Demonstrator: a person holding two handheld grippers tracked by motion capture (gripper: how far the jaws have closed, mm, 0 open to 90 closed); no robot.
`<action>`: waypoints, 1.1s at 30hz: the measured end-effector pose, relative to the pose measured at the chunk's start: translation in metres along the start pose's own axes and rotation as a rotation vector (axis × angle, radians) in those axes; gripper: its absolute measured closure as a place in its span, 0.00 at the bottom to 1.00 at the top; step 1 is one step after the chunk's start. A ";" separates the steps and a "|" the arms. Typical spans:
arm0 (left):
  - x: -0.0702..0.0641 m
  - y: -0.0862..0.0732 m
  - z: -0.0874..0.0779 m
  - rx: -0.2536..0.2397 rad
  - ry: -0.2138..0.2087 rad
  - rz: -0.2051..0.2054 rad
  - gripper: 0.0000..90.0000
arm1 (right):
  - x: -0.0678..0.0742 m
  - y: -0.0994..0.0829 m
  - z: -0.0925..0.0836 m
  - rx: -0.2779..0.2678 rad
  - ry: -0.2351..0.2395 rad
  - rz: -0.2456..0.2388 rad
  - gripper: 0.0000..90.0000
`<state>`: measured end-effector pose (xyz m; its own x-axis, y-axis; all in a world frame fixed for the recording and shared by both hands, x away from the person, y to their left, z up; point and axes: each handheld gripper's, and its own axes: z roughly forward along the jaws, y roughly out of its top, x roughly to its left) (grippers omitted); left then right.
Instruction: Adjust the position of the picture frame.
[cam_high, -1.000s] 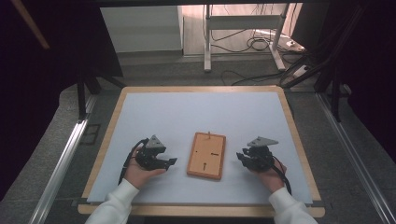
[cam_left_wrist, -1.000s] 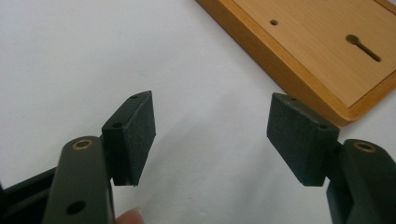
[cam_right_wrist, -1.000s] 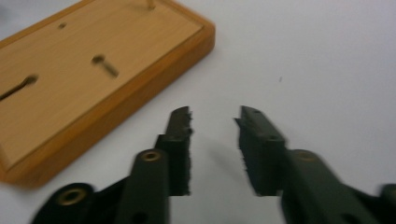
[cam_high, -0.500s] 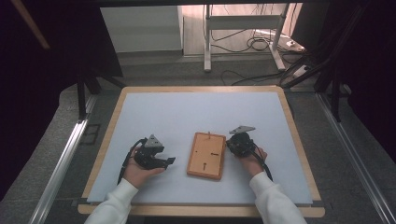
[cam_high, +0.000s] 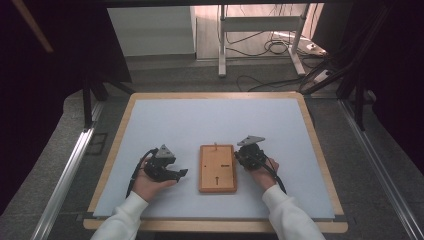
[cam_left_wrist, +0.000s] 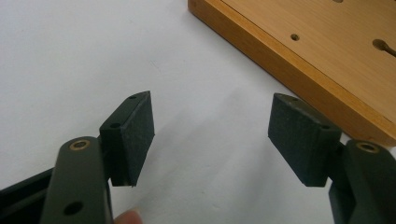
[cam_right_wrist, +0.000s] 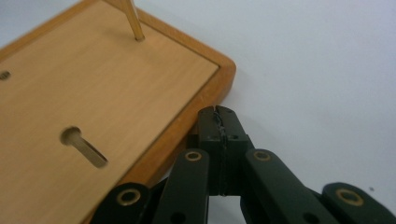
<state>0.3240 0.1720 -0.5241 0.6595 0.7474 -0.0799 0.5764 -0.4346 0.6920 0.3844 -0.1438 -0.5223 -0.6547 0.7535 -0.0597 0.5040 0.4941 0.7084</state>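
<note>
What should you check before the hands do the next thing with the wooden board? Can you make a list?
1. Flat rectangular wooden board lies flat on the pale blue table mat: ok.
2. Thin wooden peg stands in the board's far end: ok.
3. Right gripper jaws are shut with nothing between them, tips beside the board's edge: ok.
4. Whether those tips touch the board's edge: cannot tell.
5. Left gripper jaws are open and empty, apart from the board: ok.
6. Keyhole-shaped slot in the board is free of anything: ok.
</note>
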 end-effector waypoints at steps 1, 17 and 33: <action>0.000 0.000 0.000 0.000 0.000 -0.001 0.35 | 0.001 0.001 -0.001 -0.002 0.001 -0.003 1.00; 0.003 -0.001 -0.001 -0.012 0.001 -0.005 0.35 | 0.002 -0.036 -0.055 -0.029 0.048 -0.026 1.00; 0.001 0.000 -0.002 -0.030 0.004 0.018 0.35 | -0.004 -0.084 -0.106 -0.072 0.068 0.008 0.56</action>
<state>0.3243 0.1736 -0.5227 0.6676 0.7417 -0.0639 0.5493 -0.4329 0.7148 0.2847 -0.2343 -0.5073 -0.6889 0.7248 -0.0082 0.4686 0.4540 0.7578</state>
